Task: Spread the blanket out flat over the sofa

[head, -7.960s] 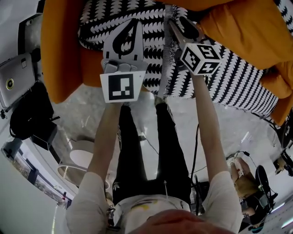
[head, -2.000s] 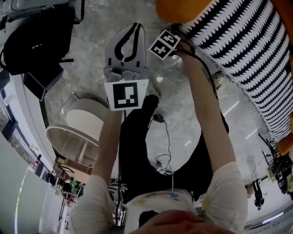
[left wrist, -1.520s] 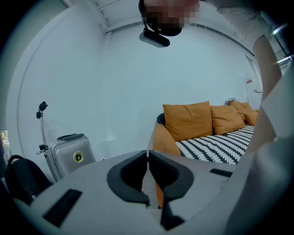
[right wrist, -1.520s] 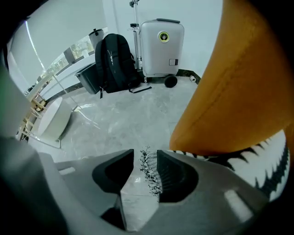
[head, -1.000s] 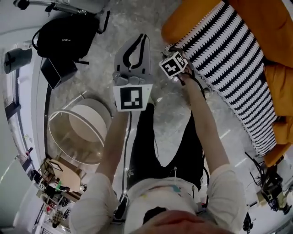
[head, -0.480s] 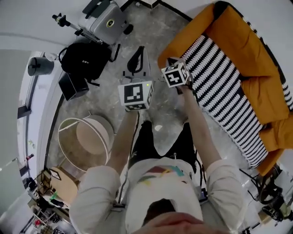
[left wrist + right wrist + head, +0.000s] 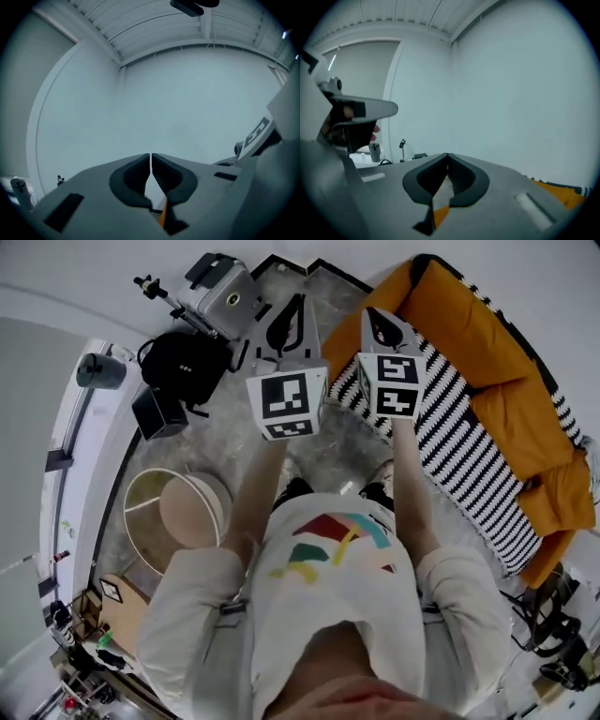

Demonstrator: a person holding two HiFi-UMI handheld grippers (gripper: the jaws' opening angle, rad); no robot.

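Note:
The black-and-white patterned blanket [image 7: 452, 439] lies spread along the seat of the orange sofa [image 7: 487, 343] at the right of the head view. Both grippers are held up side by side in front of me, away from the blanket. My left gripper [image 7: 292, 313] has its jaws together with nothing between them, tips meeting against a bare wall [image 7: 150, 157]. My right gripper [image 7: 381, 322] is likewise shut and empty [image 7: 447, 157]. In the right gripper view a strip of the sofa [image 7: 562, 196] shows low at the right.
A black backpack [image 7: 183, 357], a grey case [image 7: 223, 294] and a small black box [image 7: 157, 412] sit on the stone floor at the left. A round white drum-shaped object [image 7: 180, 512] stands nearer me. Cables and gear [image 7: 553, 638] lie at the lower right.
My right gripper has left the blanket's end by the sofa and risen beside the left one. The head view has pulled back and now takes in the whole sofa.

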